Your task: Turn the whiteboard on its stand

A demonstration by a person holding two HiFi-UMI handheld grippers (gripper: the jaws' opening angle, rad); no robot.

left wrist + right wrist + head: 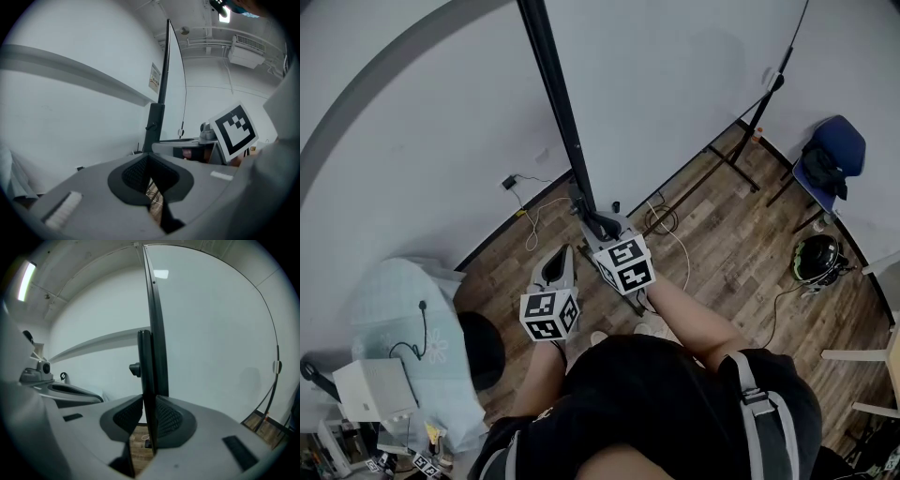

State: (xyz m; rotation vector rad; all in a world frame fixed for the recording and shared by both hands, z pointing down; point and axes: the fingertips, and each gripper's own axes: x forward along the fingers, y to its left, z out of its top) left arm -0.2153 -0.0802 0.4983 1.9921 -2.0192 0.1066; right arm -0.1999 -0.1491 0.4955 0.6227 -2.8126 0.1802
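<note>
Right claw [149, 425] pinches the whiteboard [211, 333] by its dark edge. Left claw [149, 177] is pressed together, empty, just beside it.

we've got a smooth, faintly glossy whiteboard [211, 333], matt black frame edge [145, 376], left gripper [149, 176] and right gripper [149, 418] in matt grey plastic, ribbed dark pads [171, 418], wood-grain plank floor [722, 253], shiny helmet [817, 258]

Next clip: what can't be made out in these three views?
- Whiteboard top: cut off by the head view's upper edge.
- Near stand foot: head view, hidden behind the right hand-held gripper.
- Clutter at lower left: head view, too small and dark.
</note>
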